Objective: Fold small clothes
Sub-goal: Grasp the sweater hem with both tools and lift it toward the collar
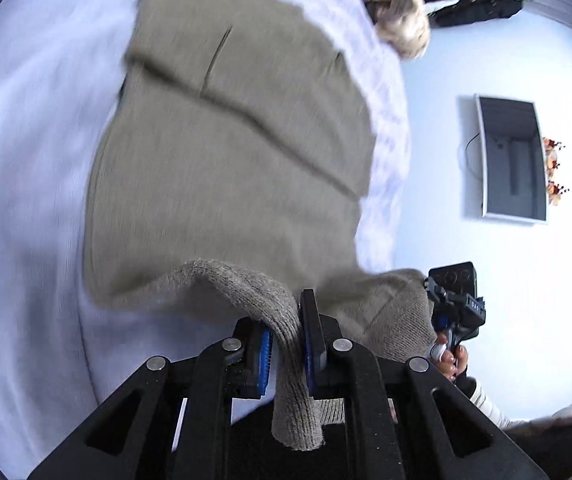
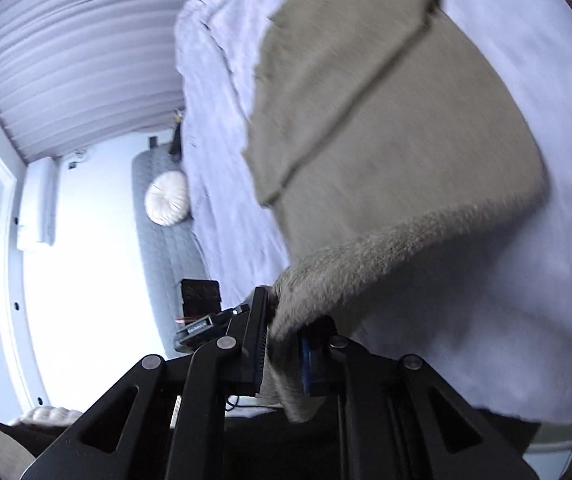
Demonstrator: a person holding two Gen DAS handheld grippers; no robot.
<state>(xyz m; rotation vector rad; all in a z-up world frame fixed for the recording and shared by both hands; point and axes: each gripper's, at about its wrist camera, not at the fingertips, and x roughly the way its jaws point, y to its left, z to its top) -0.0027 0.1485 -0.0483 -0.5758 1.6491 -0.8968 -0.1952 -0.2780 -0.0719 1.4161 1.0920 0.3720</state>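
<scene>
Two wrist views, both motion-blurred. Left wrist view: left gripper [image 1: 286, 344], jaws pinching the near hem of the taupe knitted garment [image 1: 230, 160], which otherwise lies spread on the pale lavender bed cover [image 1: 26, 200]. Right gripper [image 1: 451, 312] visible at the hem's right end, held by a hand [image 1: 451, 360]. Right wrist view: right gripper [image 2: 282, 348], jaws pinching the fuzzy hem; garment [image 2: 385, 140] body on bed cover [image 2: 525, 300]. Round cream cushion [image 2: 167, 198] lies well apart.
</scene>
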